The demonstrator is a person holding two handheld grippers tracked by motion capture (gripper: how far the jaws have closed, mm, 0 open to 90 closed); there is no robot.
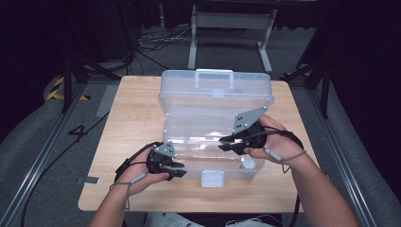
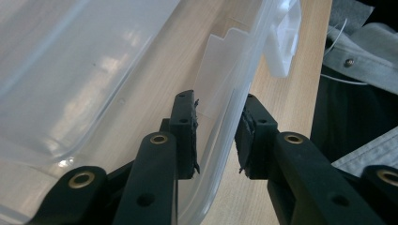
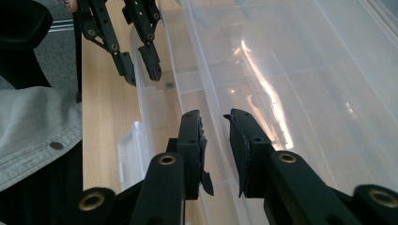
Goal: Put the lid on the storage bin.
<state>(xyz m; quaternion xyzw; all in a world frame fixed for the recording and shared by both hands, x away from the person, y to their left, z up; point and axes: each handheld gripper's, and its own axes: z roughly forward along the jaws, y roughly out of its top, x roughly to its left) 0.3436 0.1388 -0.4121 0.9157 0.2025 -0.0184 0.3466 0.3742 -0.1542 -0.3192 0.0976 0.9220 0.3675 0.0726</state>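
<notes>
While no brand or label can be read anywhere on it, the clear plastic box [image 1: 215, 137] sits open in the middle of the wooden table [image 1: 127, 123] in the high view, its lid [image 1: 215, 92] standing up at the far side with a handle on top and a white latch [image 1: 212, 178] at the near wall. On the floor to the left of the table a dark mark like the figure 4 [image 1: 78, 133] can be made out. At the box's near left corner is the left gripper [image 1: 177, 169], and the right gripper [image 1: 226, 144] reaches over the box's right part, just above its rim. From the left gripper view, the left gripper [image 2: 218, 136] straddles the box's near wall [image 2: 220, 140], one jaw inside and one outside; the jaws stand partly open, with a gap showing at each pad, so the wall is not pinched. The latch [image 2: 284, 42] shows farther along the wall, with the table [image 2: 286, 117] beside it. From the right gripper view, the right gripper [image 3: 217, 140] has its jaws partly open over the rim [image 3: 206, 117] of the box with nothing held between them, and the left gripper [image 3: 138, 65] shows farther off, one jaw on each side of the near wall.
</notes>
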